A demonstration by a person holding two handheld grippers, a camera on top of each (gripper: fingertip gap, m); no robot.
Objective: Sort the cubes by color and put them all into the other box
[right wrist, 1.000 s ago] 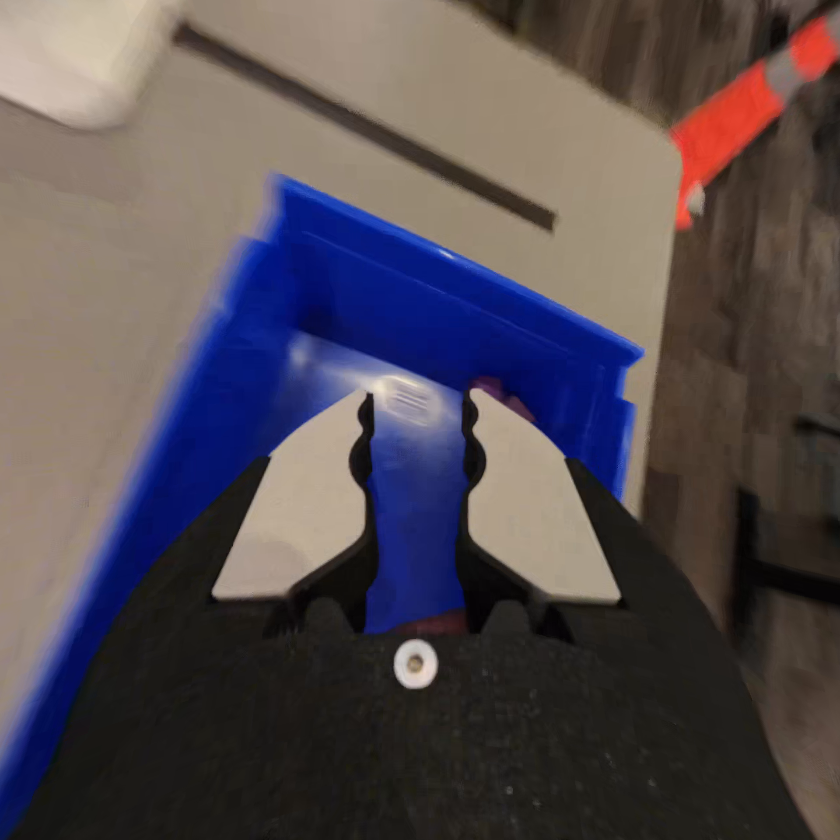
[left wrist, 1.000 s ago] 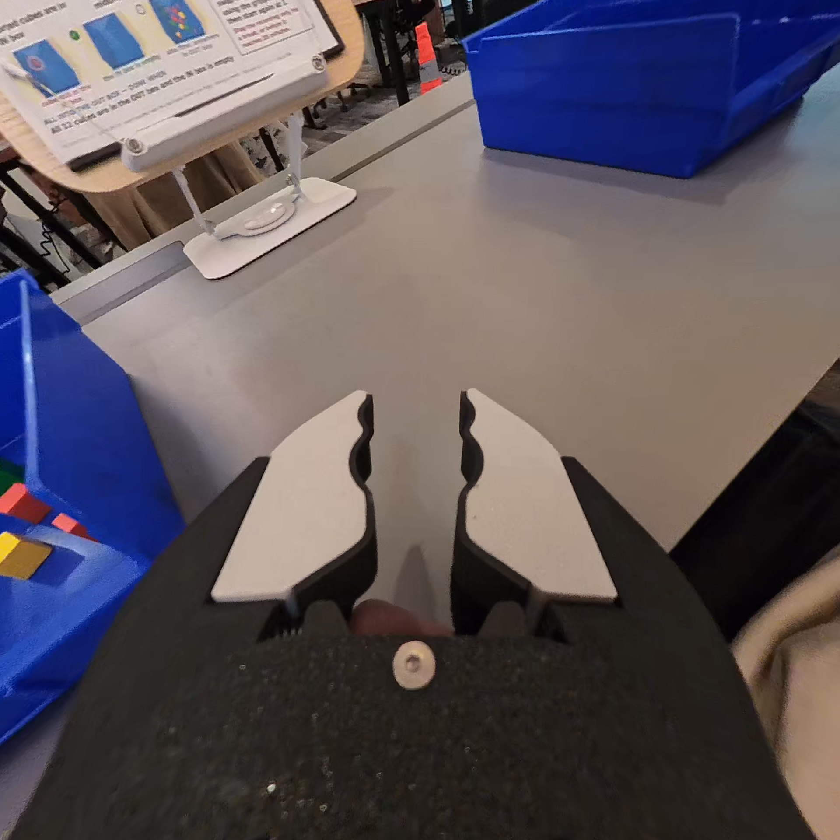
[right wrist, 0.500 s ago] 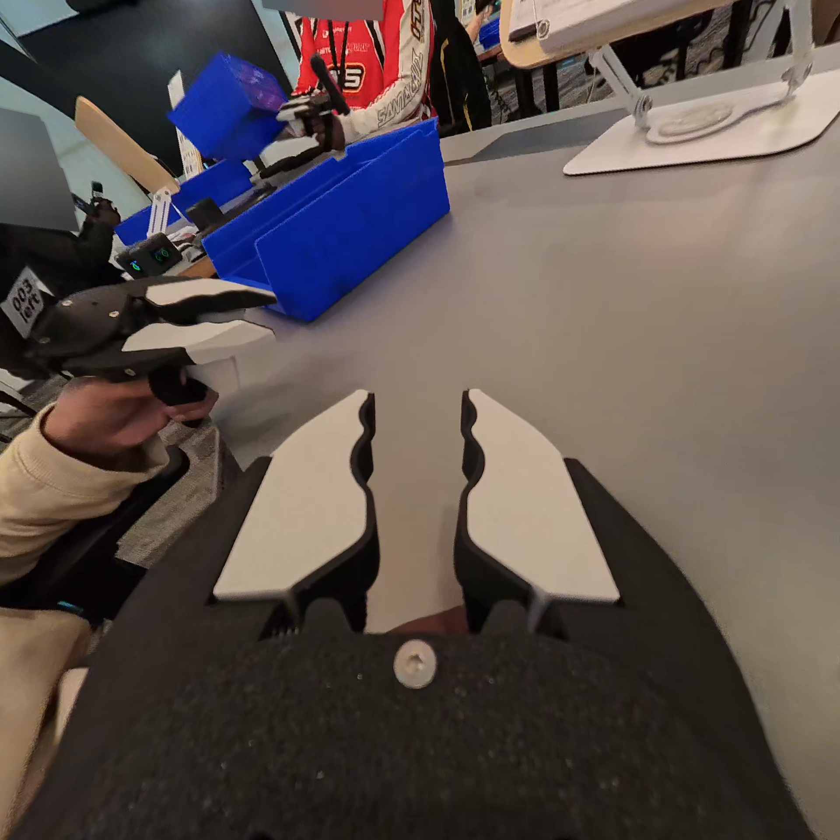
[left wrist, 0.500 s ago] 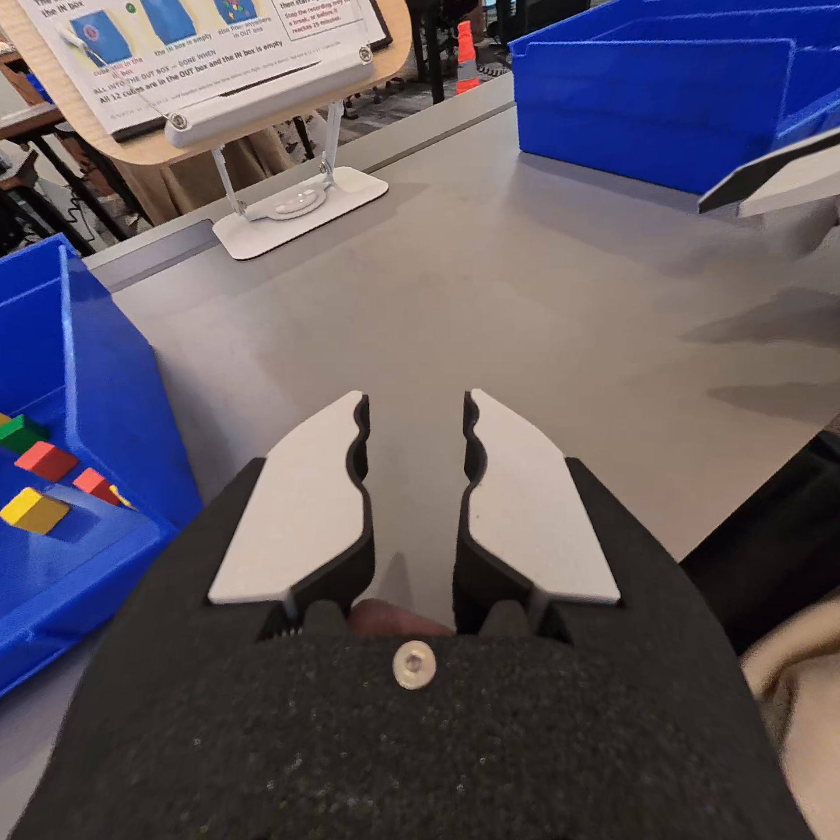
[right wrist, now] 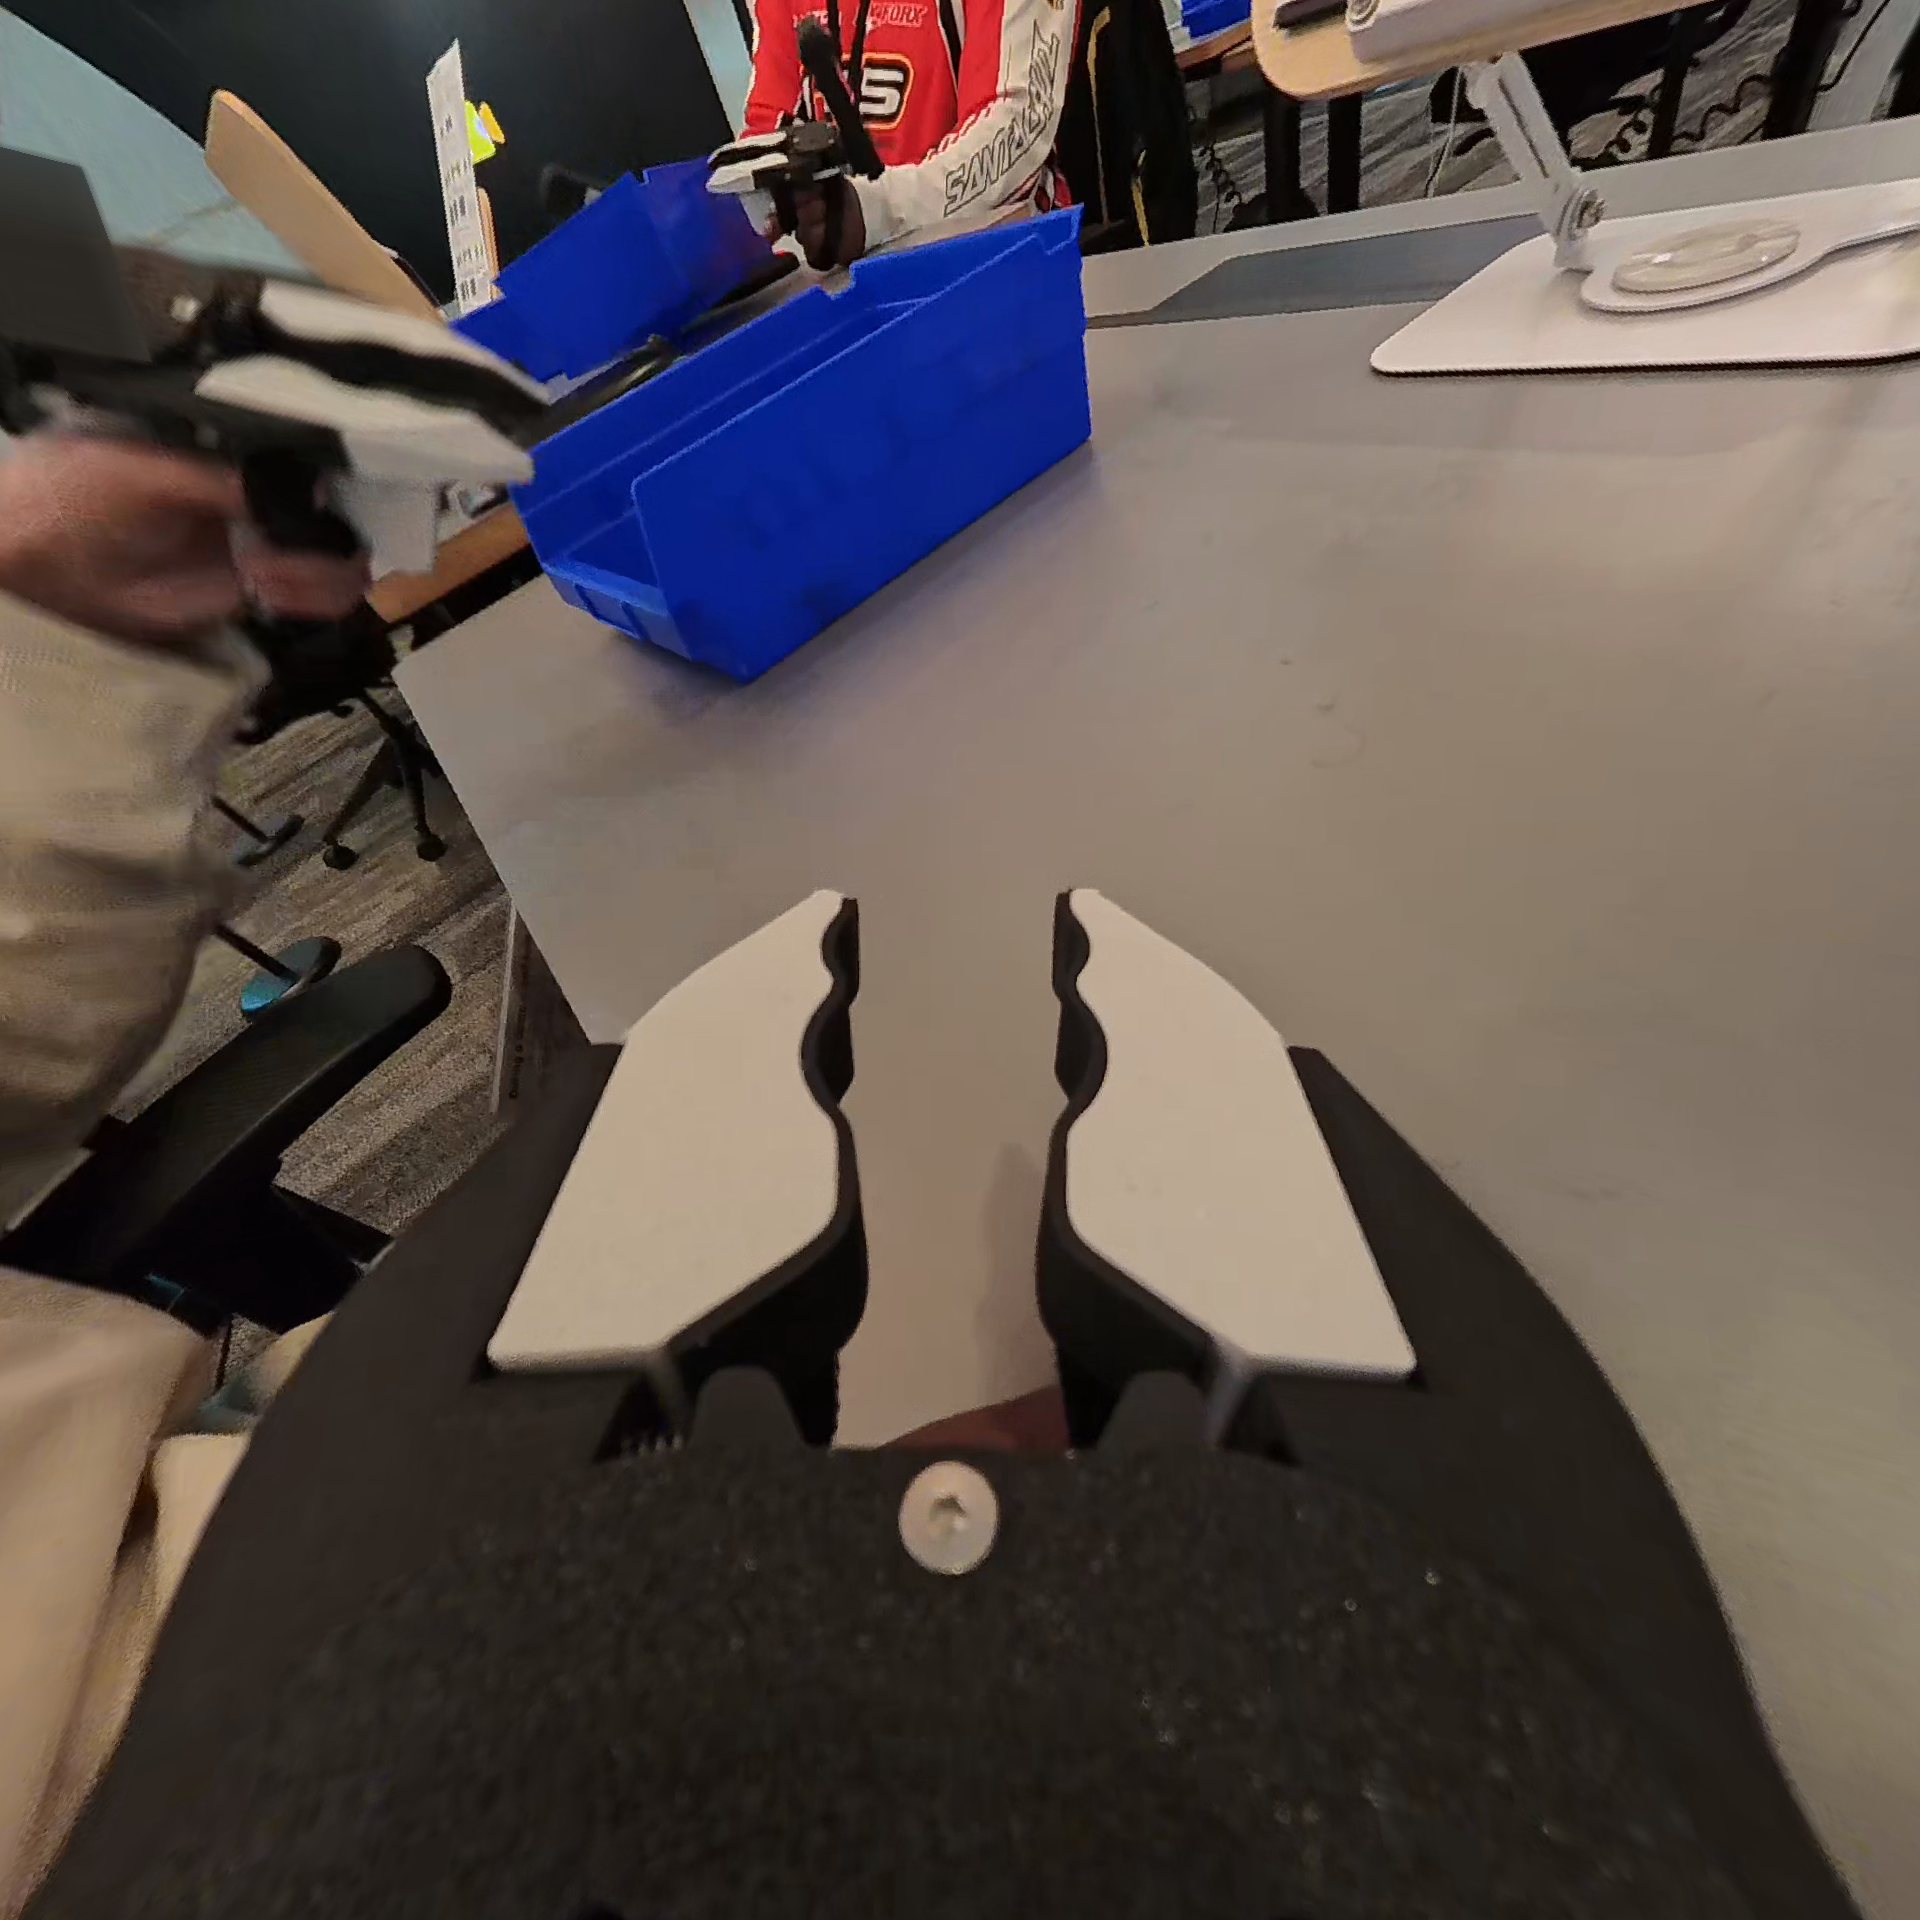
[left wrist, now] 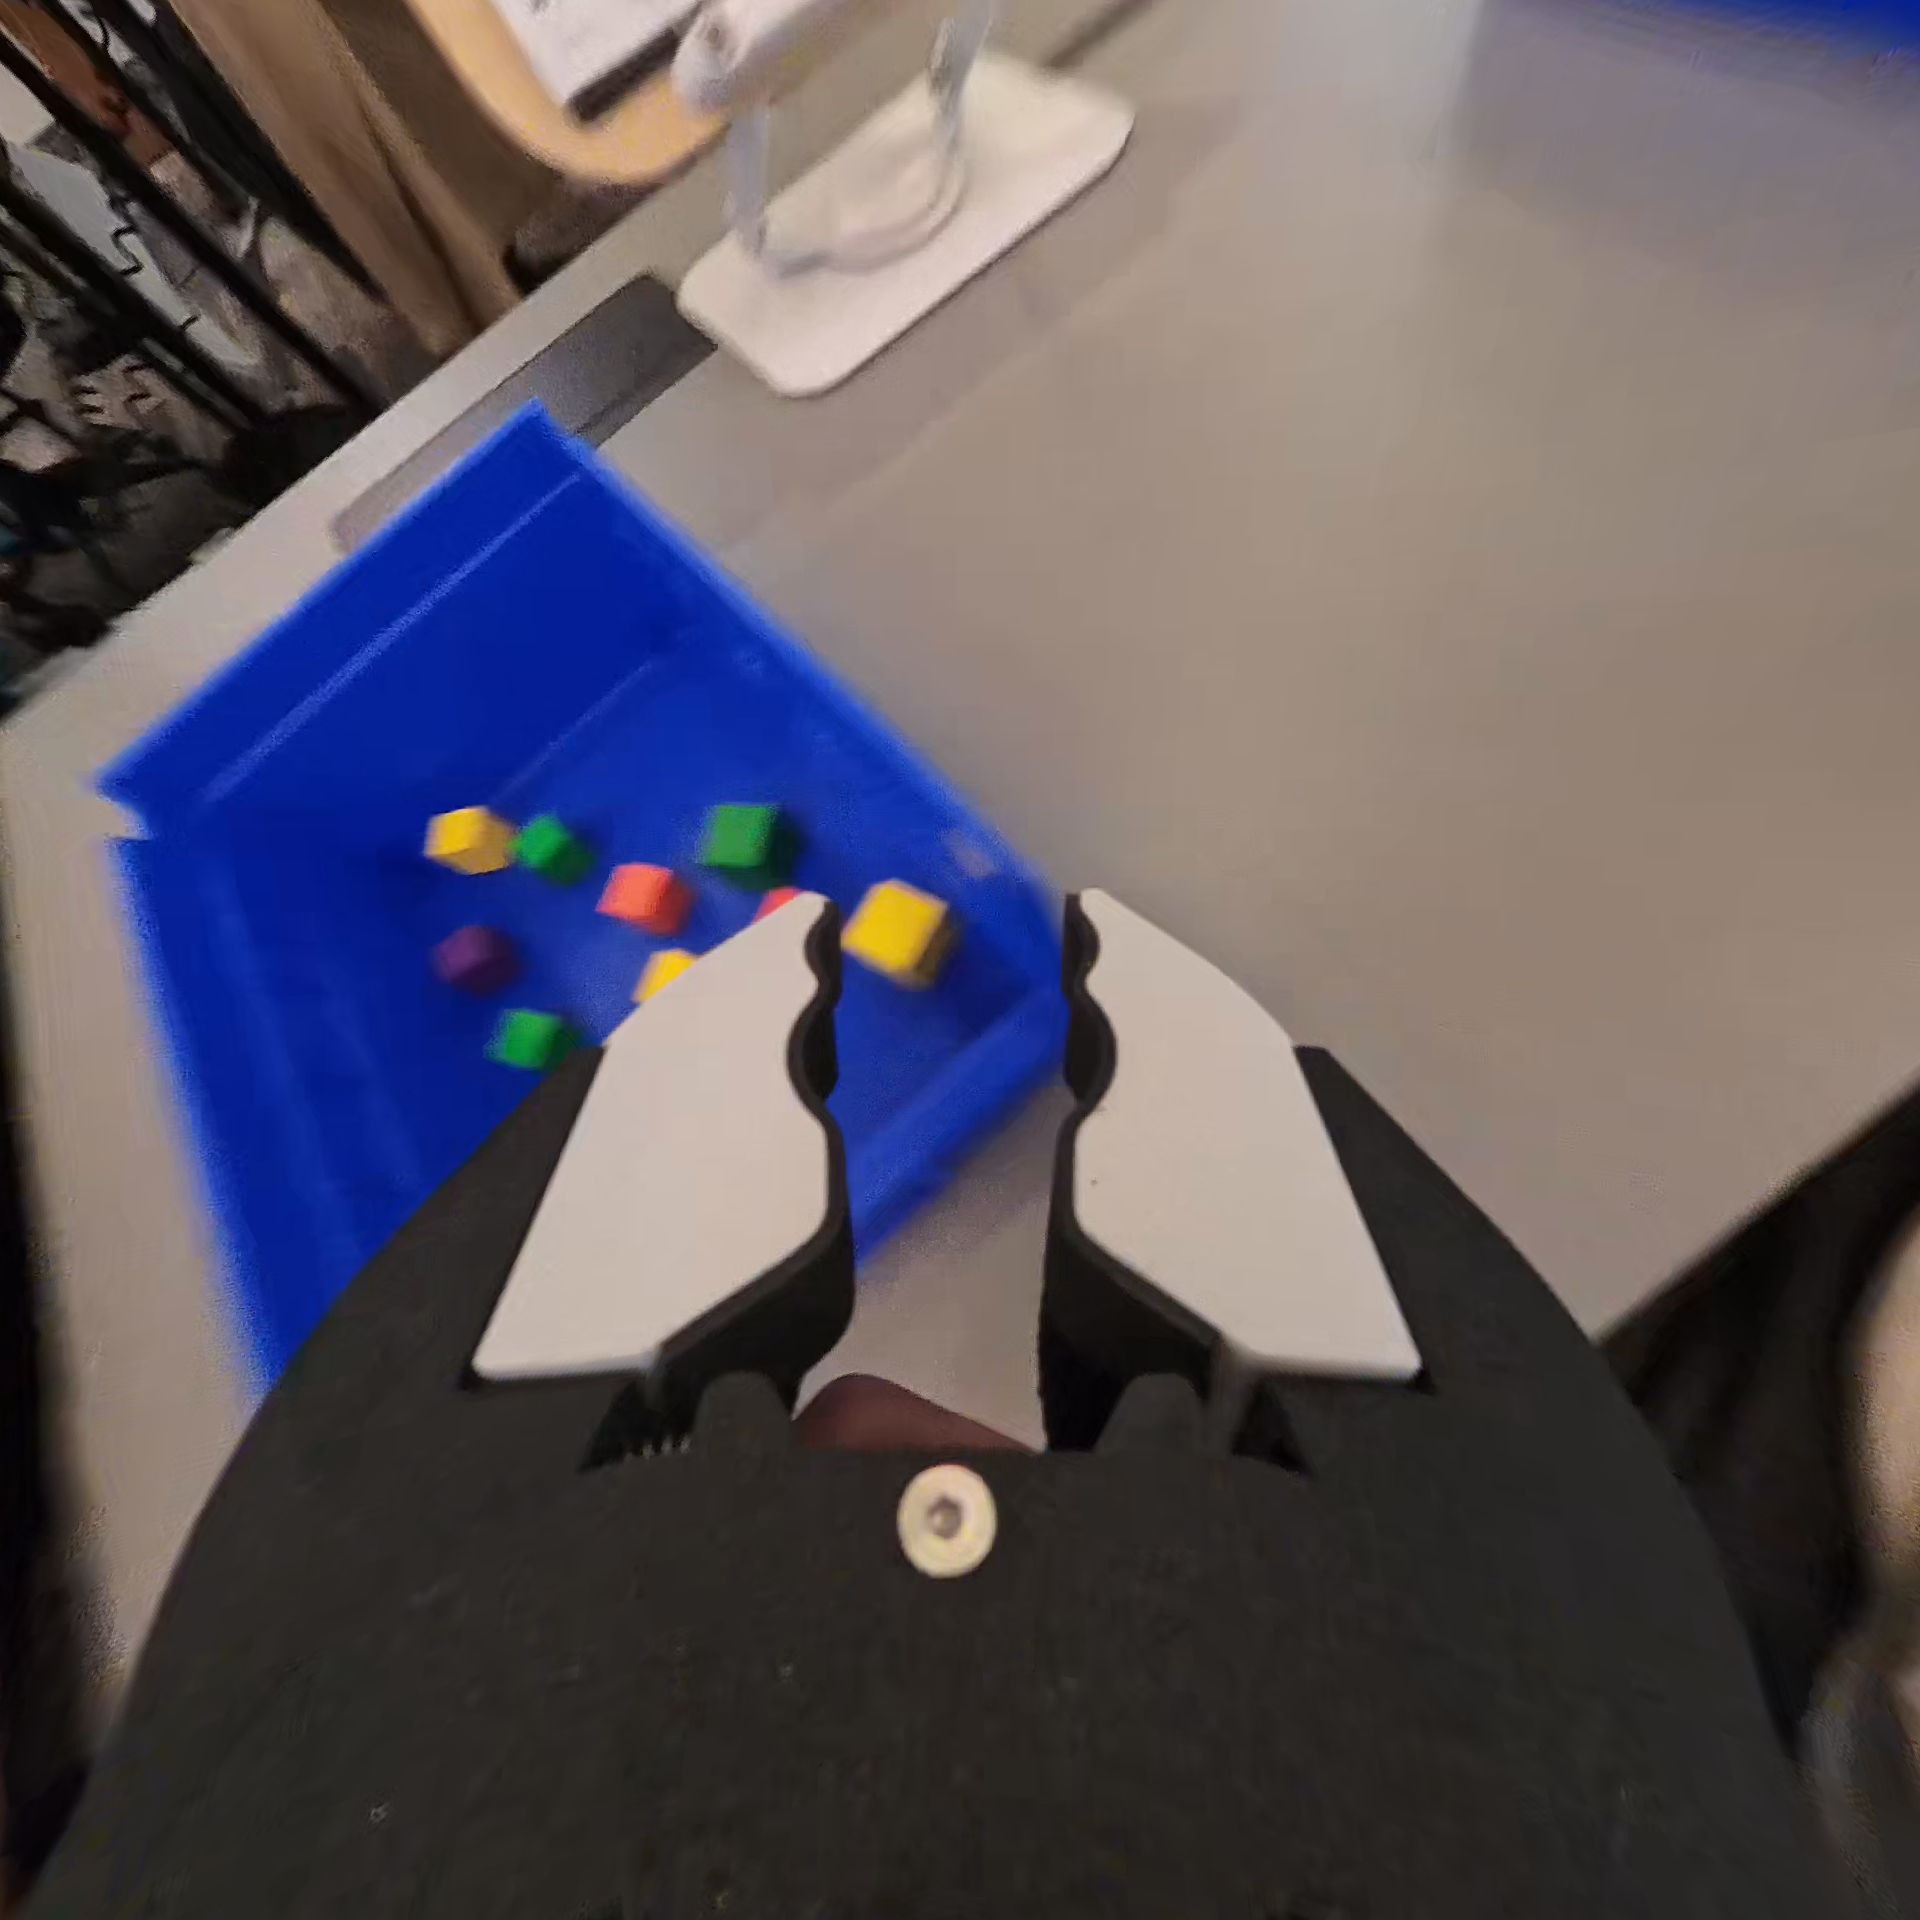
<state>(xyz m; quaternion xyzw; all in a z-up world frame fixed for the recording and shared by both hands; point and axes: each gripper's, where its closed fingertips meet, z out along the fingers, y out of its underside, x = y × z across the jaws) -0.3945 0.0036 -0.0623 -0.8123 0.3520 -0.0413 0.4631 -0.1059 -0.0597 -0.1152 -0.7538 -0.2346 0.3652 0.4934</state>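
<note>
A blue box (left wrist: 312, 987) sits on the grey table at the left of the blurred left wrist view. It holds several loose cubes, among them a yellow cube (left wrist: 899, 930), a red cube (left wrist: 644, 899), a green cube (left wrist: 740, 834) and a purple cube (left wrist: 473, 956). My left gripper (left wrist: 945, 914) is open and empty above the box's near right corner, and its left finger hides part of two cubes. My right gripper (right wrist: 956, 904) is open and empty low over bare table. The right wrist view shows the same box (right wrist: 852, 488) farther off, with the left gripper (right wrist: 364, 395) above its near end.
A white stand base (left wrist: 904, 239) sits on the table behind the box, and it also shows in the right wrist view (right wrist: 1662, 301). The table's near edge (right wrist: 488, 821) runs to the left of my right gripper. A person in a red and white jersey (right wrist: 935, 94) works at another blue box behind. Left tips to right tips: about 30 cm.
My left gripper has swung left and tilted down, so the cube box now lies under its fingertips. My right gripper has turned from the other box to bare table and now holds nearly still.
</note>
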